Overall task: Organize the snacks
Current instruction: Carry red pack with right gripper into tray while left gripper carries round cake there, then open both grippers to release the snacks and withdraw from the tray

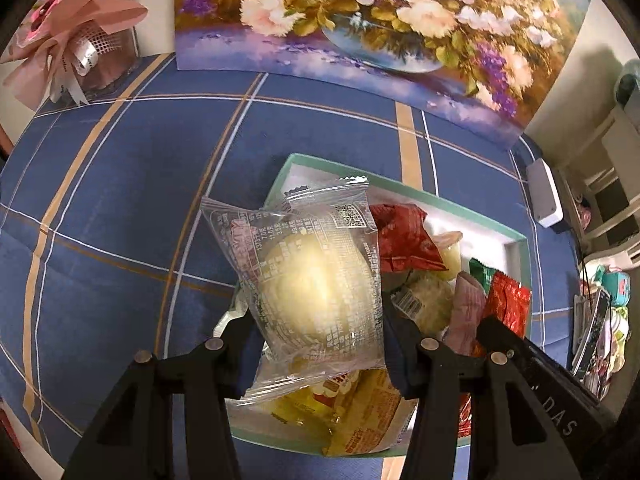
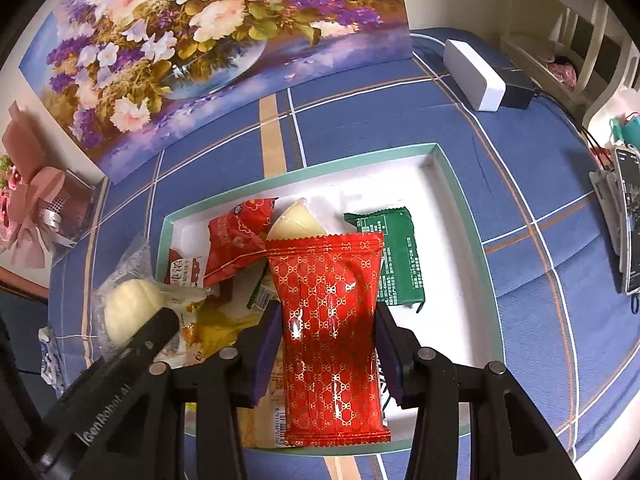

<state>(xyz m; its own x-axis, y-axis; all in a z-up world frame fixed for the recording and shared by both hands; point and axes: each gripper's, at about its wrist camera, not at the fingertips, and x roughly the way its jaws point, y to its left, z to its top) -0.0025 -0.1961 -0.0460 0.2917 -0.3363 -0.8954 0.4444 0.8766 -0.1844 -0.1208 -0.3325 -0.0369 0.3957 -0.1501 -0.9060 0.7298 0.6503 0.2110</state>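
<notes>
My left gripper is shut on a clear packet with a pale round cake inside, held above the left end of a teal-rimmed white tray. My right gripper is shut on a red packet with a gold pattern, held over the middle of the same tray. In the tray lie several snacks: a red wrapper, a green packet, a pale wedge and yellow packets. The left gripper with its cake shows at the right wrist view's lower left.
The tray rests on a blue checked cloth. A flower painting leans at the back, a pink bouquet at the far left. A white box with a black adapter, and a phone stand, sit to the right.
</notes>
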